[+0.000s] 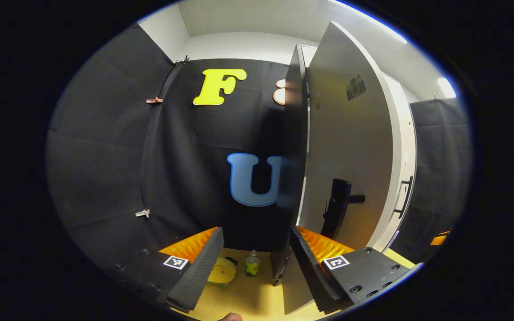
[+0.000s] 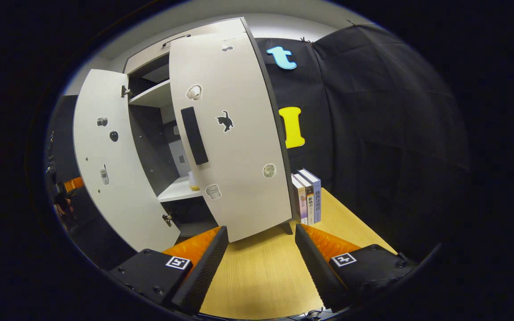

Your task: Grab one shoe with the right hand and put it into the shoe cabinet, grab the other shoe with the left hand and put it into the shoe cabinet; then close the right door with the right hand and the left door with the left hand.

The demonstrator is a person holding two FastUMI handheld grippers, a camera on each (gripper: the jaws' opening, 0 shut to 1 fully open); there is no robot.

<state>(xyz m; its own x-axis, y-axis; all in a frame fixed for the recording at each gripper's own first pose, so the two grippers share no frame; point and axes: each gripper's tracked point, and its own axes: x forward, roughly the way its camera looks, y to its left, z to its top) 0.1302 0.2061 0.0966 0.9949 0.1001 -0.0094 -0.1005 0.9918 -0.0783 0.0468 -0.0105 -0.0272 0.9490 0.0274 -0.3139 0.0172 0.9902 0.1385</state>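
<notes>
Right gripper view: flat matte right door [image 2: 234,147] ajar, smooth wood-grain table [image 2: 261,276]

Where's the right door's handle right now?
In the right gripper view, the handle is a dark vertical bar on the open right door, left of the cat sticker.

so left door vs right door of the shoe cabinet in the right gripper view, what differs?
The left door swings wide, showing its inner face with hinges at its edge; the right door stands partly across the opening, showing its outer face. The right door carries a dark bar handle and a cat sticker; no handle shows on the left door, only small stickers. Both are pale grey, and both are open.
</notes>
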